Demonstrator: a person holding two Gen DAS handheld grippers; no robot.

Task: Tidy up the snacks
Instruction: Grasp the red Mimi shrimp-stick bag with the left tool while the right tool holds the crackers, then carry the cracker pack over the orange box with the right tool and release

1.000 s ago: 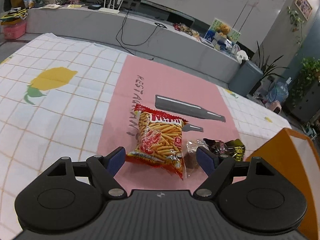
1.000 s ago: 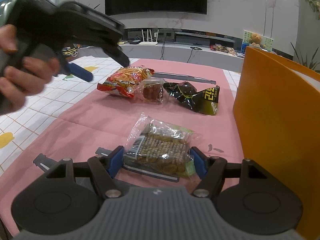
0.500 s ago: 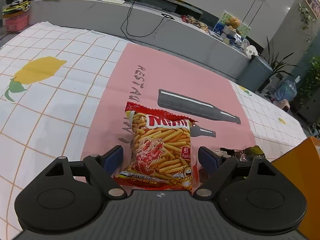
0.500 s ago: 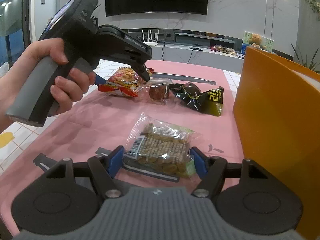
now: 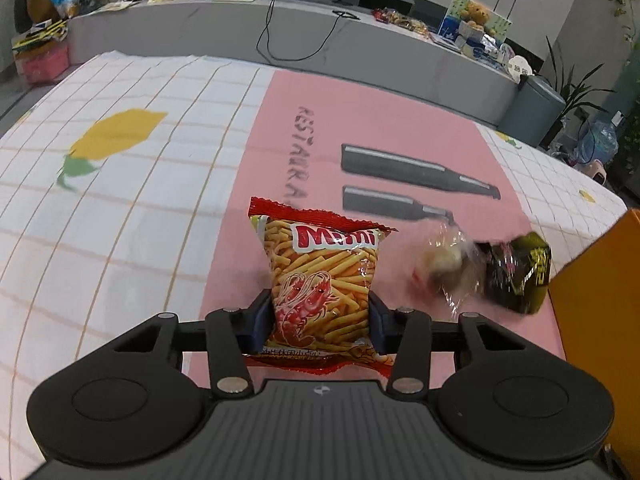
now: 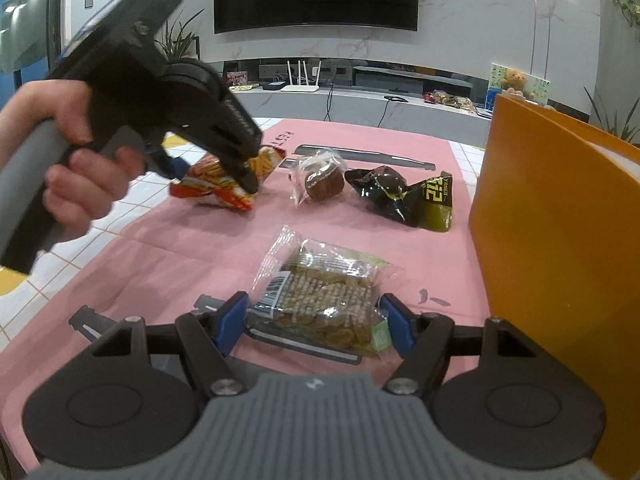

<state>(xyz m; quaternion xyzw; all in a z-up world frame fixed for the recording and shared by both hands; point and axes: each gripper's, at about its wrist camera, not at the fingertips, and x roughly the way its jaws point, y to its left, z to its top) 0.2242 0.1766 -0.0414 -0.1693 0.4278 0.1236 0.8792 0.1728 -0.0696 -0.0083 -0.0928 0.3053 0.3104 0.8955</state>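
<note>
The red crinkly foil bag of shrimp sticks [image 5: 322, 288], low centre of the left wrist view on the pink cloth [image 5: 280, 128], had just been clamped: left gripper [image 5: 320, 320] jaws closed on it from wide open, so it's ready to lift twd the orange box [image 6: 560, 216], frame right. Right gripper [image 6: 316, 322] jaws straddled the clear biscuit pack [image 6: 326, 300]; can't tell if pads pressed. Clear-wrapped brown cake [image 6: 322, 180] & black-green pouch [image 6: 404, 196] lay between bag & box.

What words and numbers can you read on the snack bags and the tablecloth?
"Mimi": red shrimp-stick bag, held in the left gripper.
"RESTAURA": pink tablecloth; the rest is hidden.
"212": black snack packet.
Barcode on the clear cracker pack: too small to read.
</note>
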